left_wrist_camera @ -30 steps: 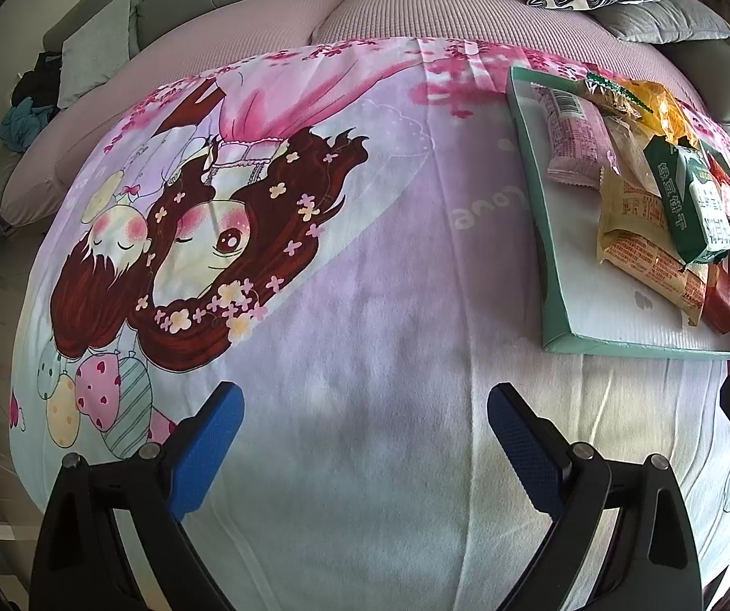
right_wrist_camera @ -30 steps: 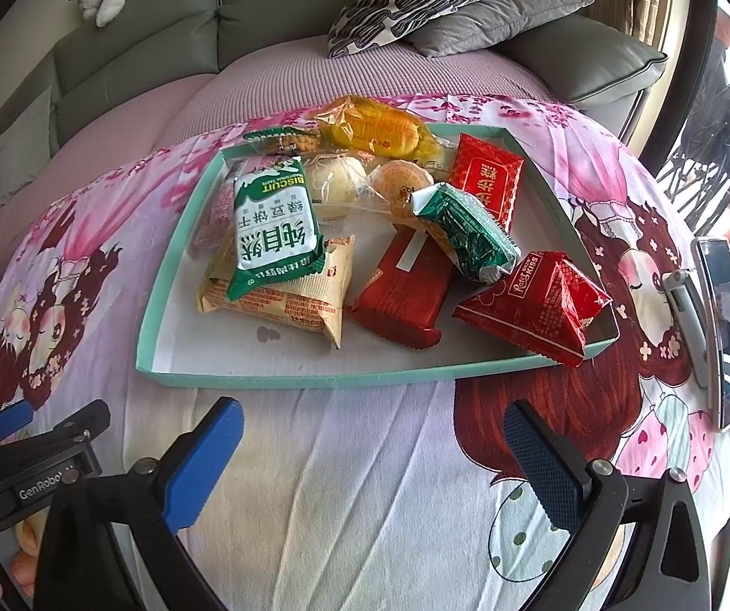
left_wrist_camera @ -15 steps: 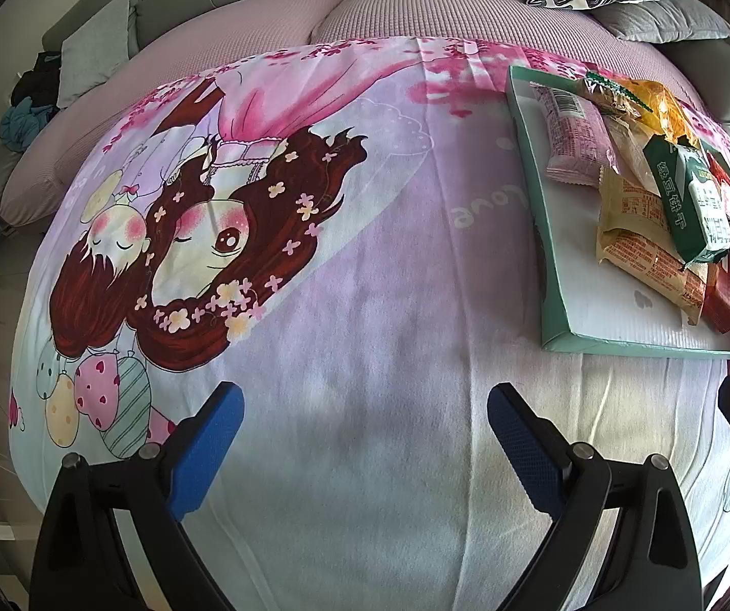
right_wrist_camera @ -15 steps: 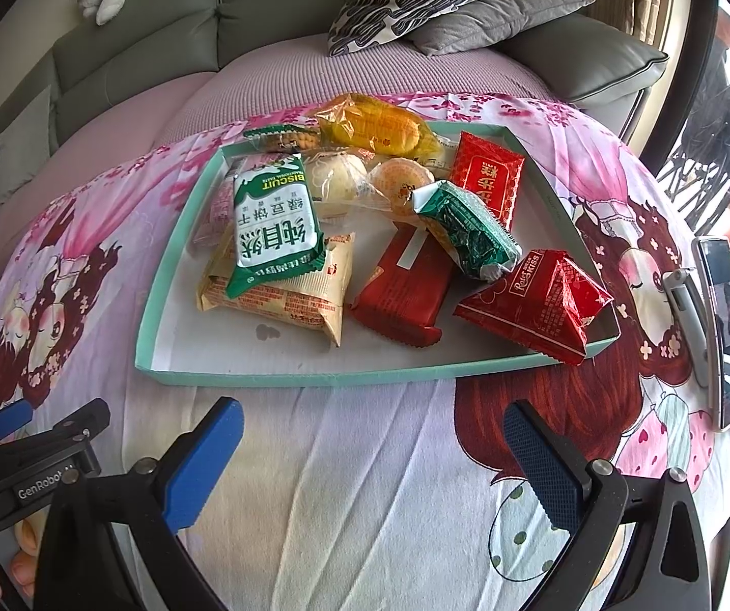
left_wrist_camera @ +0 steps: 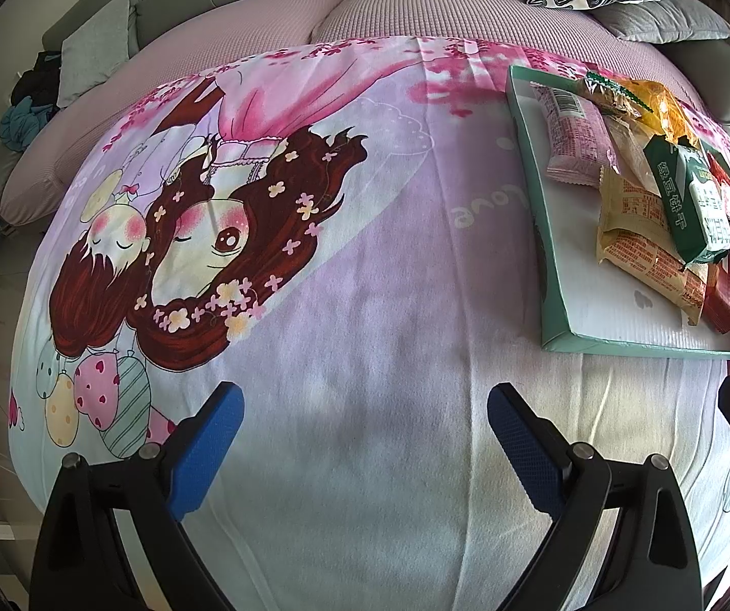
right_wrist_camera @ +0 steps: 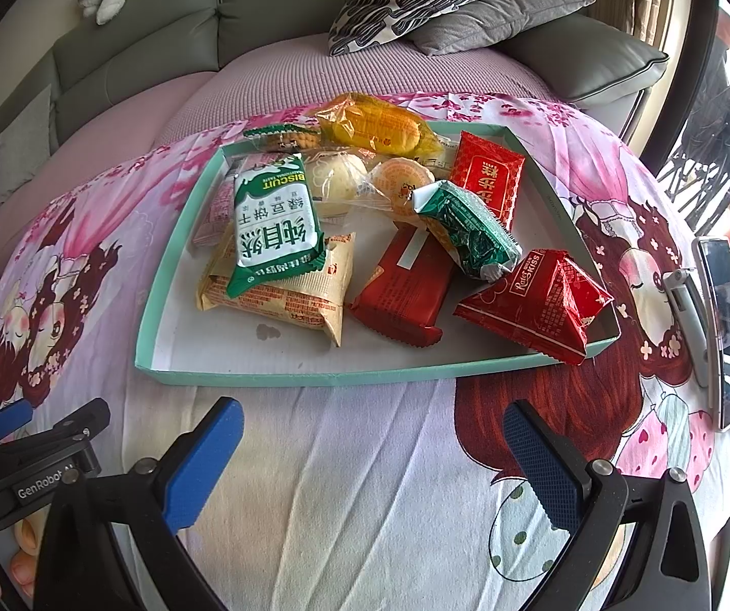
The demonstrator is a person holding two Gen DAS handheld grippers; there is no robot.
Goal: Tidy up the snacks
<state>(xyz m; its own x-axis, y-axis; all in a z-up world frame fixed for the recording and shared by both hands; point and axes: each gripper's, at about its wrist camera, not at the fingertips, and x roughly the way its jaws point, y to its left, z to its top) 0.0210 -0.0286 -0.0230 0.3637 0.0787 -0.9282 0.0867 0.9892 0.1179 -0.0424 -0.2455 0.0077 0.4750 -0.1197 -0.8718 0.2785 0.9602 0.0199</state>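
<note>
Blue-padded claws [left_wrist_camera: 362, 425] [right_wrist_camera: 372, 440] seemingly unmoved, both gaping, before tray [right_wrist_camera: 283, 374].

In the left wrist view the tray [left_wrist_camera: 553, 275] runs off the right edge, so its far right side and the red packets [left_wrist_camera: 721, 295] there are cut off. The pink packet [right_wrist_camera: 212, 214] in the right wrist view lies mostly hidden under the green biscuit pack [right_wrist_camera: 273, 224] and the beige pack [right_wrist_camera: 283, 295]. The phone [right_wrist_camera: 726, 331] at the right is partly cut off by the edge. The print on the beige pack is too small to read.
</note>
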